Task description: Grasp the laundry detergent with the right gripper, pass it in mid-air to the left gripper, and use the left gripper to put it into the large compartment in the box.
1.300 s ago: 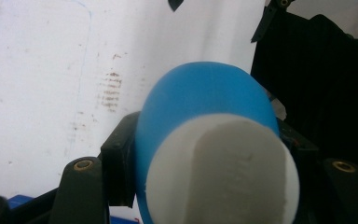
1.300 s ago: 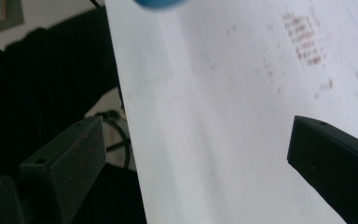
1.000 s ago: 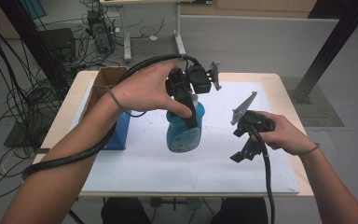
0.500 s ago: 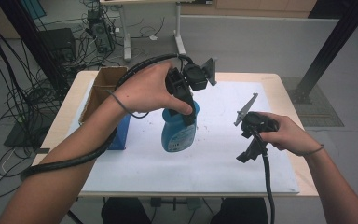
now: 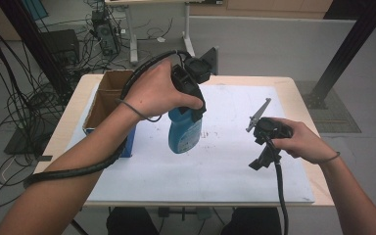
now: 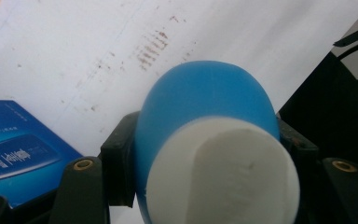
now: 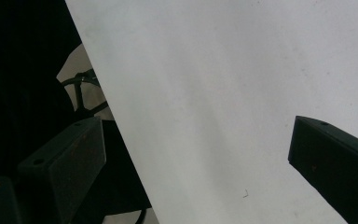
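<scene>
Hand hides blue bottle top; base visible.

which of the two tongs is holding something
The left tongs: they grip a blue plastic bottle with a white cap by its neck. The right tongs stand open over white paper, nothing between them.

Blue bottle: smooth plastic with a soft satin sheen; its white cap is matt and slightly grainy. White sheet on the table: matt paper, marked with faint brown specks. Table edge: pale wood finish. Open box: raw brown cardboard, with a glossy blue printed side. Gripper jaws: matt black plastic.
</scene>
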